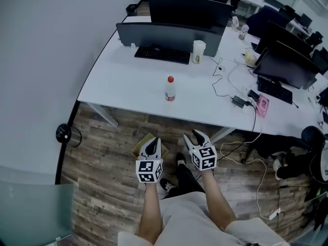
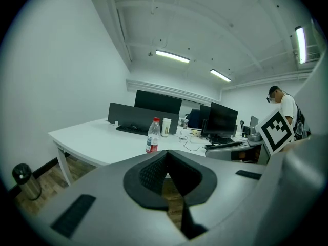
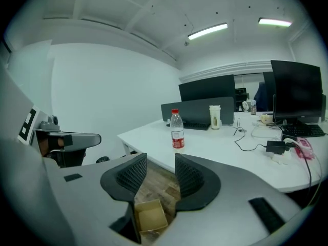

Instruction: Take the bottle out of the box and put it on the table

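We are holding the right hand-held gripper (image 3: 160, 160) spread and empty, and the left hand-held gripper (image 2: 166, 152) pressed together on nothing, both above the open box (image 3: 150, 217) on the floor. The bottle (image 3: 177, 129) is standing upright on the counter (image 3: 225, 152), well apart from them. The job looks finished, and we judge it best to steer both clear of the counter's edge.

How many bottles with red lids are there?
1: the bottle stands upright on the white table, near its front edge. More may hide behind the monitors.
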